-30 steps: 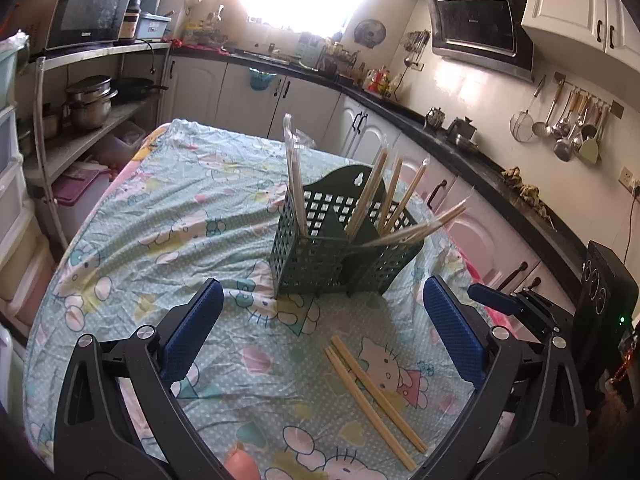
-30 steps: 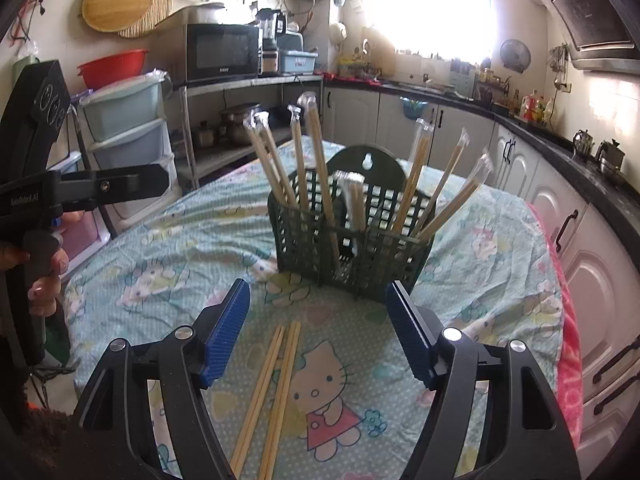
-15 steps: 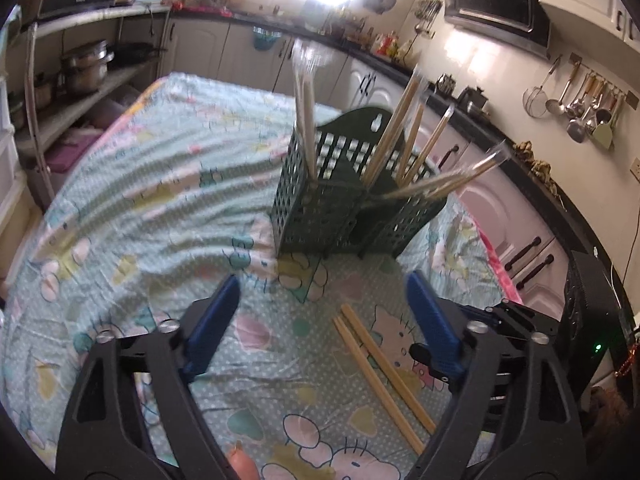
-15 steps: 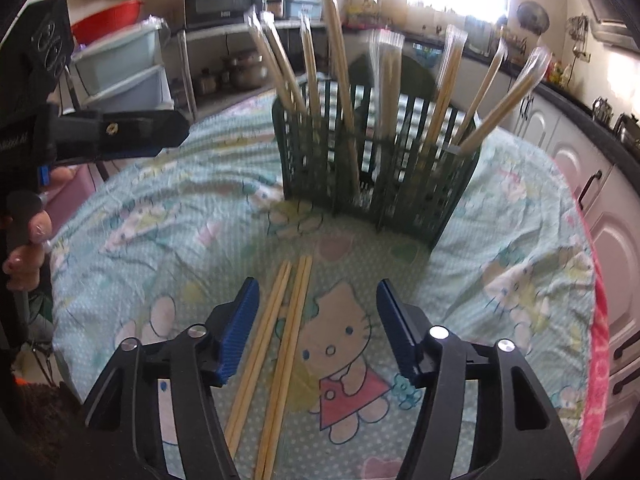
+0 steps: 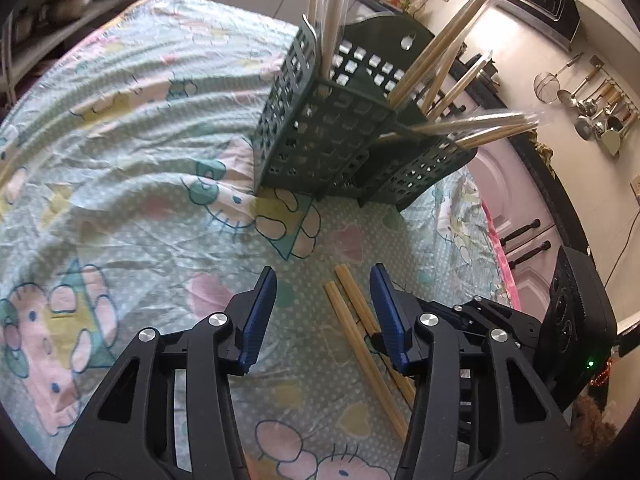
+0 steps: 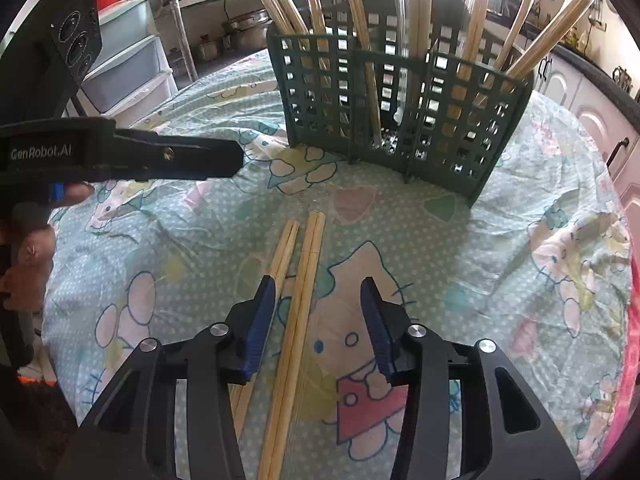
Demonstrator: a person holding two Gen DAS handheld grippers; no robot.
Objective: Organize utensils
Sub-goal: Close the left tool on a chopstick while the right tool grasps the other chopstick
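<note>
Two pairs of bare wooden chopsticks (image 6: 296, 280) lie side by side on the Hello Kitty tablecloth; they also show in the left wrist view (image 5: 360, 332). A dark green lattice utensil basket (image 6: 400, 120) stands behind them, holding several plastic-wrapped chopstick pairs; it also shows in the left wrist view (image 5: 340, 136). My right gripper (image 6: 318, 312) is open and low, its jaws either side of the right-hand pair. My left gripper (image 5: 322, 304) is open and empty, just above the cloth at the chopsticks' far ends.
The left gripper's body (image 6: 120, 154) reaches in from the left in the right wrist view. The table's right edge (image 5: 496, 248) drops toward white cabinets. Storage drawers (image 6: 124, 72) stand beyond the table's left side.
Both grippers have dropped lower and moved closer to the loose chopsticks and basket. Both jaw gaps have narrowed but stay open. The chopsticks have not moved.
</note>
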